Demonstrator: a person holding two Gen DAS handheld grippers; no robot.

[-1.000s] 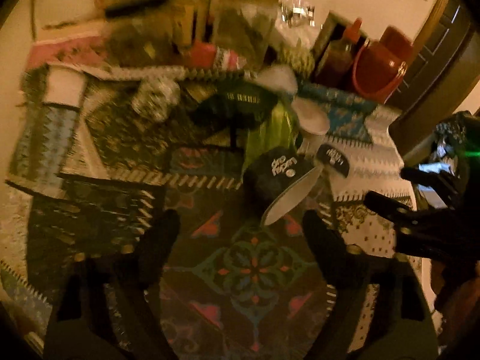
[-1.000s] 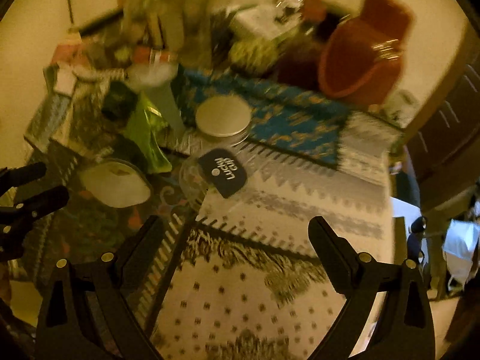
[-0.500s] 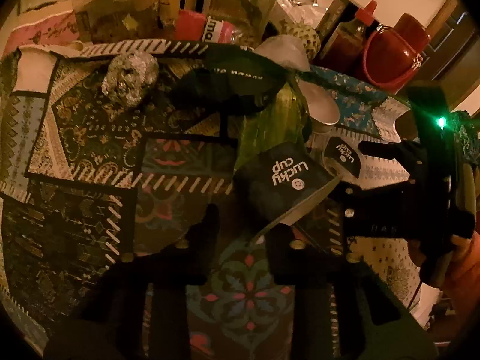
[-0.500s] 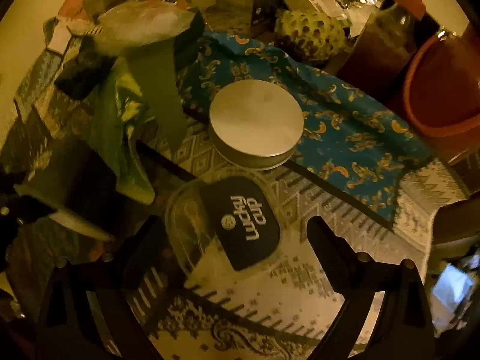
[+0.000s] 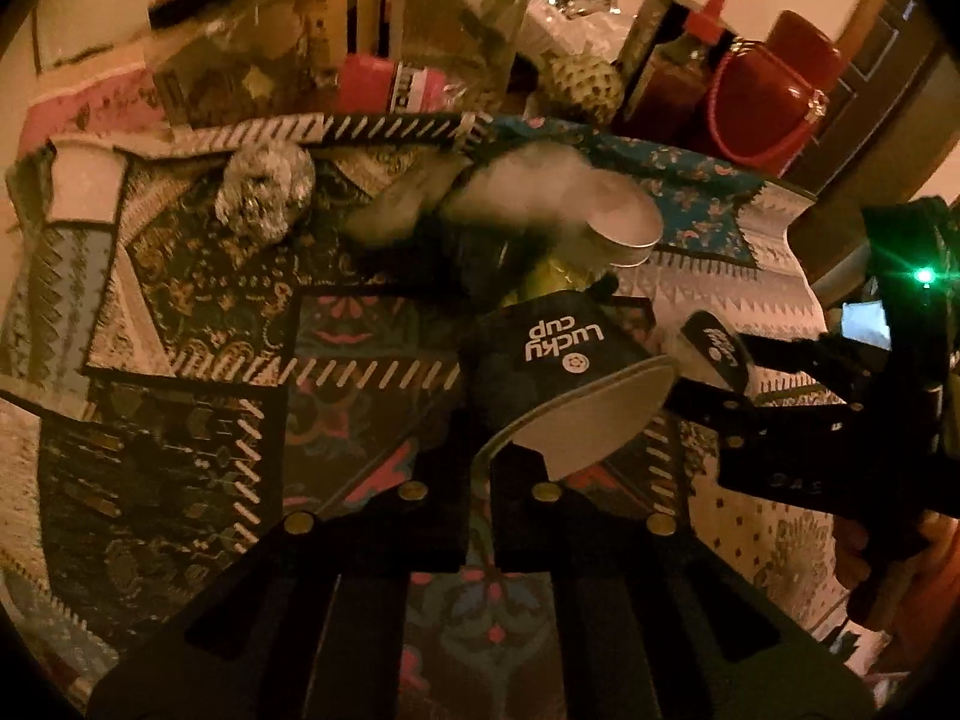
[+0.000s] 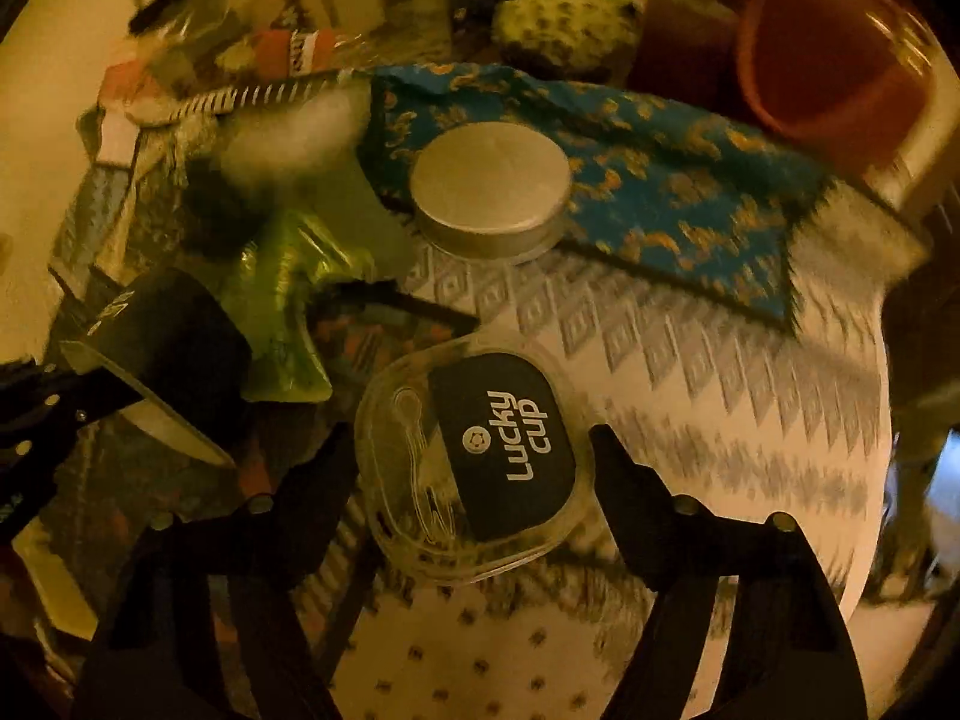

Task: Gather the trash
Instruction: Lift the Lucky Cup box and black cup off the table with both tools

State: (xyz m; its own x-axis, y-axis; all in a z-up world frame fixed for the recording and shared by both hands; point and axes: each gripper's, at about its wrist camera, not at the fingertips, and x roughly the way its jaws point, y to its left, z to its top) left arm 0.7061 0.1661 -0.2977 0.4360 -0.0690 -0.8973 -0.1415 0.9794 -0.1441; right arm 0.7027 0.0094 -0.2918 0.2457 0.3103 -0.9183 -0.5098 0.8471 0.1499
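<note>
My left gripper (image 5: 477, 450) is shut on the rim of a dark paper "Lucky cup" cup (image 5: 558, 360), squashed flat and tilted; it also shows in the right wrist view (image 6: 162, 348). My right gripper (image 6: 474, 450) is open, its fingers either side of a clear plastic lid (image 6: 474, 462) with a black "Lucky cup" label, lying on the patterned cloth; the lid also shows in the left wrist view (image 5: 717, 345). A green wrapper (image 6: 288, 300), a foil ball (image 5: 264, 192) and a white crumpled wad (image 5: 522, 186) lie nearby.
A round metal tin (image 6: 489, 186) sits on a blue cloth (image 6: 660, 180). Jars, bottles and a red pail (image 5: 768, 96) crowd the back of the table. The table edge (image 6: 870, 420) drops off at the right.
My left gripper has closed on the cup's rim and lifted it slightly. My right gripper has moved forward so its fingers flank the clear lid.
</note>
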